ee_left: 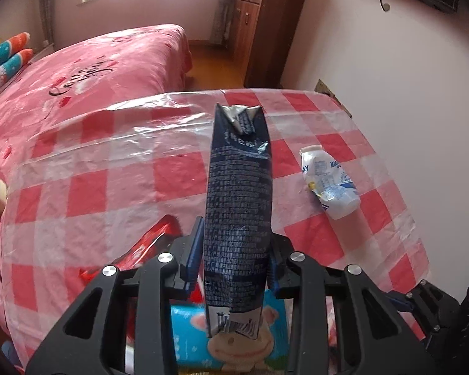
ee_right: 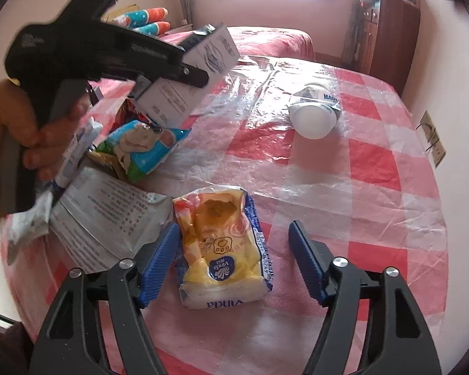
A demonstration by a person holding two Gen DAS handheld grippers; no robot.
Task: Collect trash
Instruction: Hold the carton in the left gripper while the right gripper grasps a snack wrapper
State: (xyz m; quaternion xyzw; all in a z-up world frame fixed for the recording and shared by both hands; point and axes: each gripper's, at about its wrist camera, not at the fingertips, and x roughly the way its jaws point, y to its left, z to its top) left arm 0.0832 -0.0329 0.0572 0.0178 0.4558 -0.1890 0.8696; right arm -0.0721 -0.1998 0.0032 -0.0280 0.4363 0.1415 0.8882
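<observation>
Checked table (ee_left: 87, 168) spreads beyond both sets of fingers. Left gripper (ee_left: 234, 256) clenched on dark blue carton (ee_left: 239, 206), lifted clear, sticking out past its tips. Right gripper (ee_right: 234, 259) released, yellow tissue pack (ee_right: 222, 247) lying between its pads, touching the left one. Crushed white bottle (ee_right: 314, 114) well beyond.

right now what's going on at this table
A person is clearing trash off a checked table with a gripper in each hand. The left gripper is shut on a dark blue carton, lifted off the table. The right gripper is open around a yellow tissue packet lying flat, pads not pressing it. A crushed white bottle and a heap of wrappers still lie on the table.
</observation>
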